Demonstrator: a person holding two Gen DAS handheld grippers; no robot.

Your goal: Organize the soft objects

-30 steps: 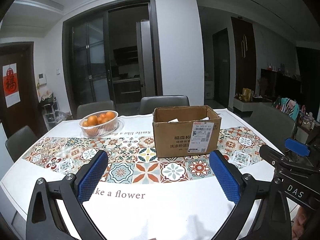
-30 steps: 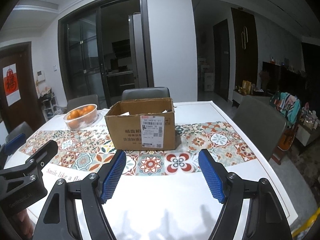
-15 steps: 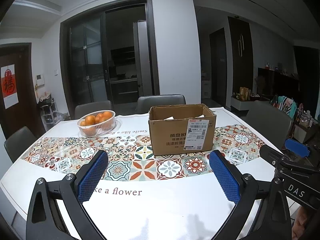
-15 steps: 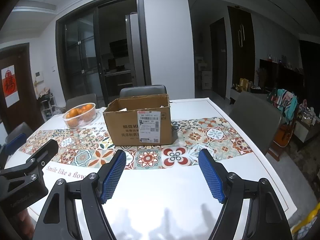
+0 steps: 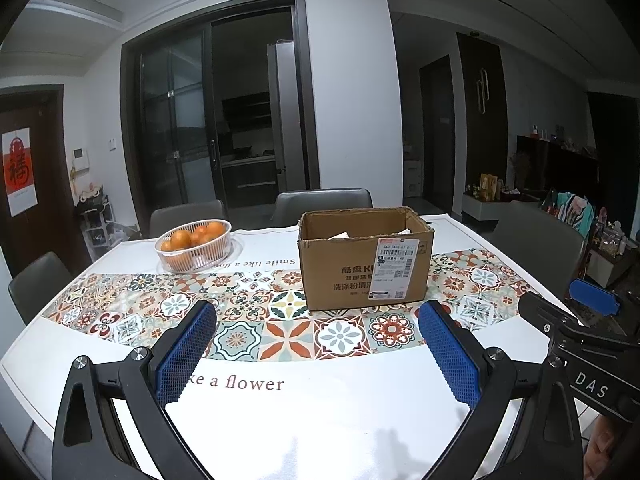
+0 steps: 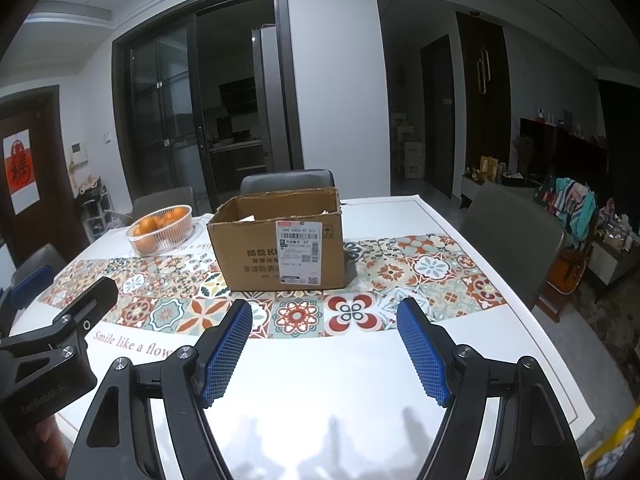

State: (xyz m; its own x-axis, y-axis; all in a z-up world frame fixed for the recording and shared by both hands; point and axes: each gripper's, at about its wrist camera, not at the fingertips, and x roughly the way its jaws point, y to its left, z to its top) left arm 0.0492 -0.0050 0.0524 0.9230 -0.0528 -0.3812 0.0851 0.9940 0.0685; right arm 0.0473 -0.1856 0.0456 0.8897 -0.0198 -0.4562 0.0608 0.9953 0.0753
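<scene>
Stretching across both views, the table [image 5: 320, 412] is carrying a cardboard box [image 5: 362, 262] near its middle; no soft objects are showing outside it. Left gripper [image 5: 316, 354] and right gripper [image 6: 326, 350] are hovering apart, empty, so organizing seems finished or unstarted.

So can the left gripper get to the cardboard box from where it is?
Probably yes. The left gripper is open and holds nothing, and only bare patterned tablecloth lies between it and the cardboard box, which stands straight ahead.
</scene>
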